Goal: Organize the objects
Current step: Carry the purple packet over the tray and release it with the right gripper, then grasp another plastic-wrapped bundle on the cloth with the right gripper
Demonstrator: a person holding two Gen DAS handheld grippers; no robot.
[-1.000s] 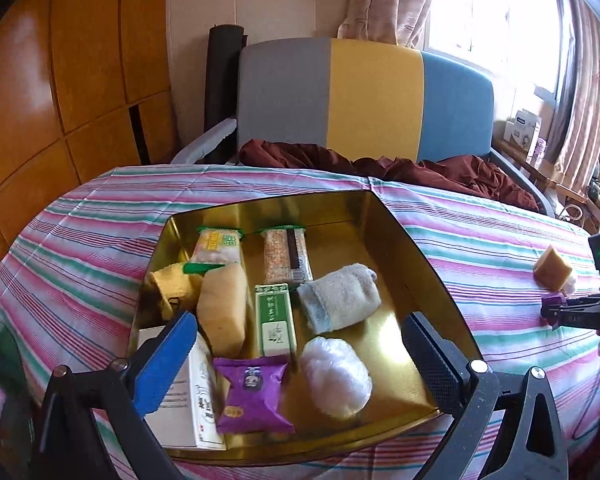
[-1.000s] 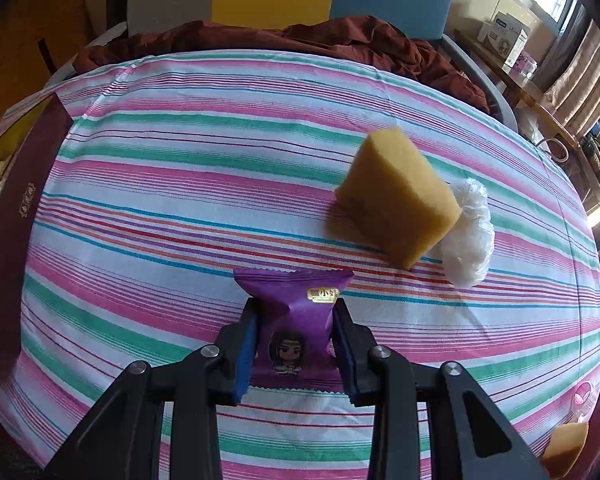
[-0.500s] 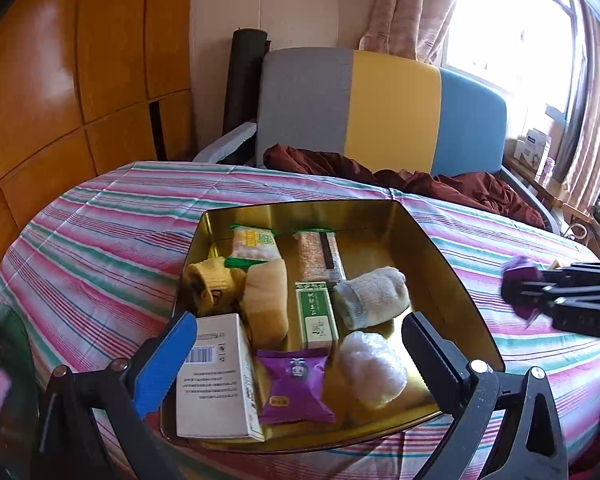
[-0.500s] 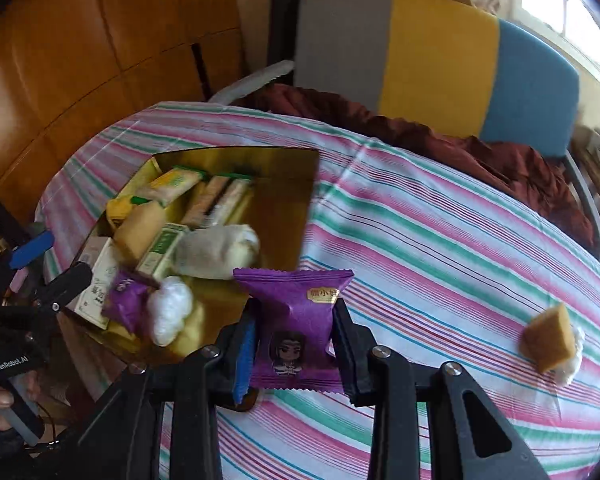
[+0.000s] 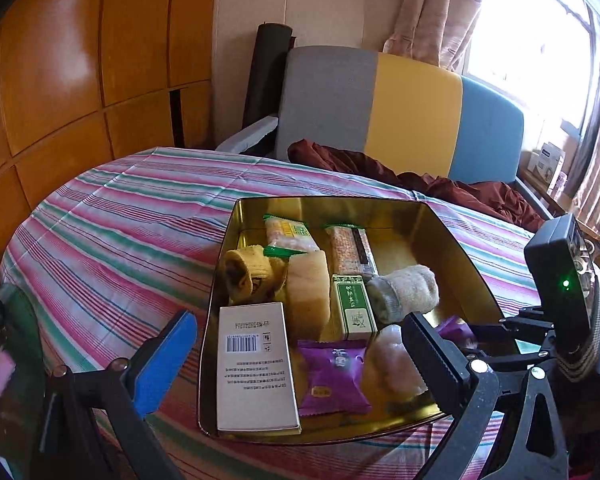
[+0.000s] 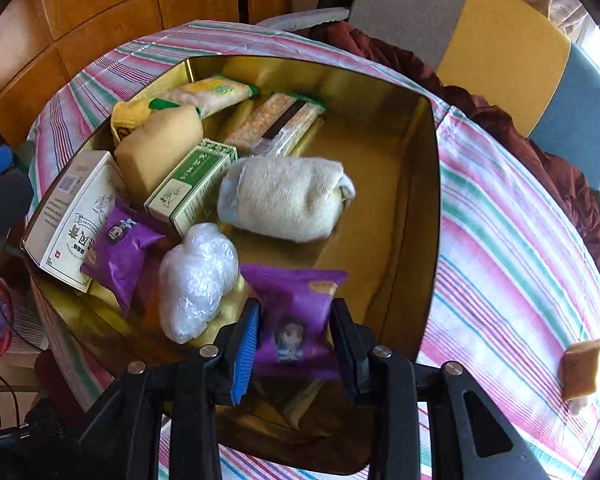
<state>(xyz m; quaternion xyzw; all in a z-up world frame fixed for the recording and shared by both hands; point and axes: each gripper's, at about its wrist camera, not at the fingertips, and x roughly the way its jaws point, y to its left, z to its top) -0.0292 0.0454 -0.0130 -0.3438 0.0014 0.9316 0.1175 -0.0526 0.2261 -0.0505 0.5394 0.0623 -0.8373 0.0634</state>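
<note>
Right hand-held gripper pinching purple foil snack packet above near edge of gold metal tin; risk: early release drops packet onto plastic-wrapped white ball or over rim; left hand-held gripper open, idle near tabletop's near edge.

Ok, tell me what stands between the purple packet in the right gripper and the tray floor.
Nothing visible. The right gripper holds the purple packet over bare gold floor of the tray. The plastic-wrapped ball lies just to its left, the rolled sock farther in.
</note>
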